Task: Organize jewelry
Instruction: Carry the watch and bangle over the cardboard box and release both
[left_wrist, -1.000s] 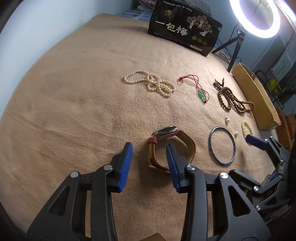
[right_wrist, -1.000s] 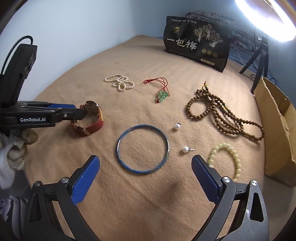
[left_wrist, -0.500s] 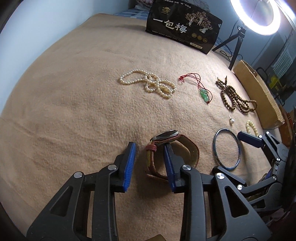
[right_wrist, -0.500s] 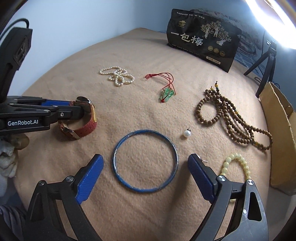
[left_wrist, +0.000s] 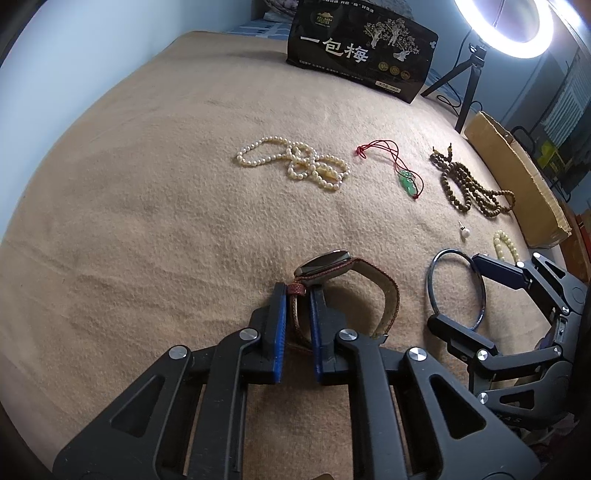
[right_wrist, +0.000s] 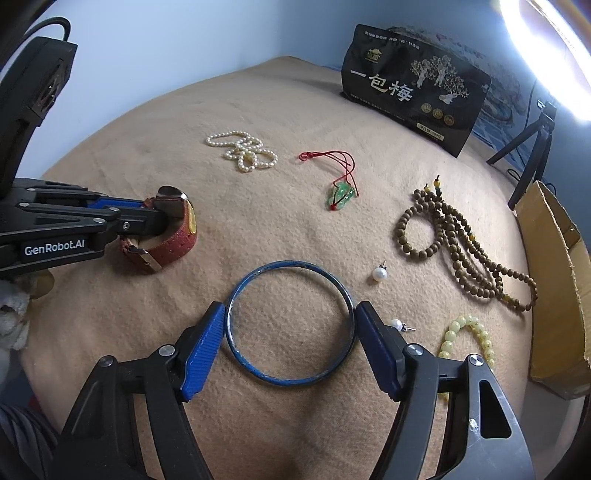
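My left gripper (left_wrist: 297, 299) is shut on the red-brown strap of a wristwatch (left_wrist: 354, 280) that rests on the tan blanket; the watch also shows in the right wrist view (right_wrist: 173, 236). My right gripper (right_wrist: 290, 325) is wide open, its blue pads straddling a blue bangle (right_wrist: 288, 378) and touching its left and right sides; the bangle lies flat and shows in the left wrist view (left_wrist: 439, 258). Farther back lie a pearl necklace (right_wrist: 243, 149), a green pendant on red cord (right_wrist: 340, 192) and brown wooden beads (right_wrist: 454, 240).
Two pearl earrings (right_wrist: 378, 274) (right_wrist: 397, 325) and a yellow bead bracelet (right_wrist: 465, 334) lie right of the bangle. A cardboard box (right_wrist: 554, 280) stands at the right edge. A black snack bag (right_wrist: 413, 85) and a ring light on a tripod (left_wrist: 506, 29) are at the back.
My left gripper has closed from open onto the watch strap. My right gripper has moved forward and down so its pads now flank the bangle.
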